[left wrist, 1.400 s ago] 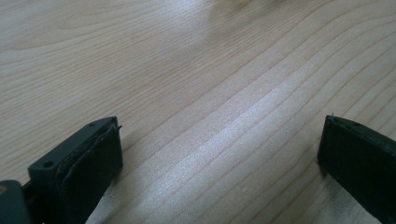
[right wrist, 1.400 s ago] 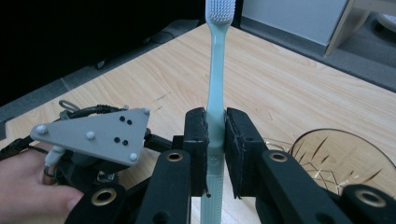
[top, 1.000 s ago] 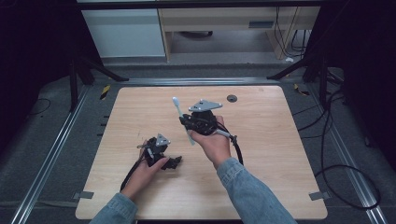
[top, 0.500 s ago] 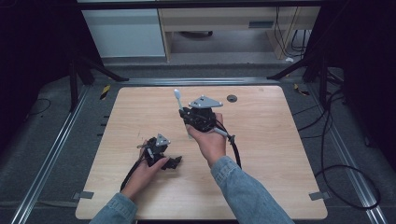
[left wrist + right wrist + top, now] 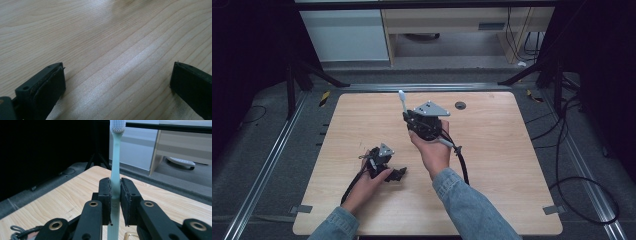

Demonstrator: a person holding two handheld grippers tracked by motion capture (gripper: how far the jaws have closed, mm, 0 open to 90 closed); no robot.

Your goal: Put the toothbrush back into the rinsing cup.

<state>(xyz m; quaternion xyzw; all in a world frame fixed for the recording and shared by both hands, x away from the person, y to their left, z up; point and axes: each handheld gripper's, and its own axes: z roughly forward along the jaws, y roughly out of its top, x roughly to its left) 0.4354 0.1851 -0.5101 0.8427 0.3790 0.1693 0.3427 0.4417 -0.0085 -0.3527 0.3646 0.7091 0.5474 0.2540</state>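
A pale green toothbrush (image 5: pixel 115 167) with white bristles stands upright between the jaws of my right gripper (image 5: pixel 115 192), which is shut on its handle. In the high view the right gripper (image 5: pixel 408 116) is lifted above the middle of the wooden table (image 5: pixel 492 150), with the toothbrush (image 5: pixel 402 101) pointing away and up. My left gripper (image 5: pixel 398 174) lies low on the table at the front left. In the left gripper view its jaws stand wide apart over bare wood (image 5: pixel 117 50), and nothing is between them (image 5: pixel 117 82).
A small dark round disc (image 5: pixel 460 105) lies near the table's far edge. Black cables (image 5: pixel 459 160) trail from both grippers across the wood. Metal rails run along both sides, tripod legs stand at the far corners, and a cabinet (image 5: pixel 347 35) sits behind.
My right gripper has carried the toothbrush up and away toward the far middle of the table, turning it more upright. The left gripper has stayed put.
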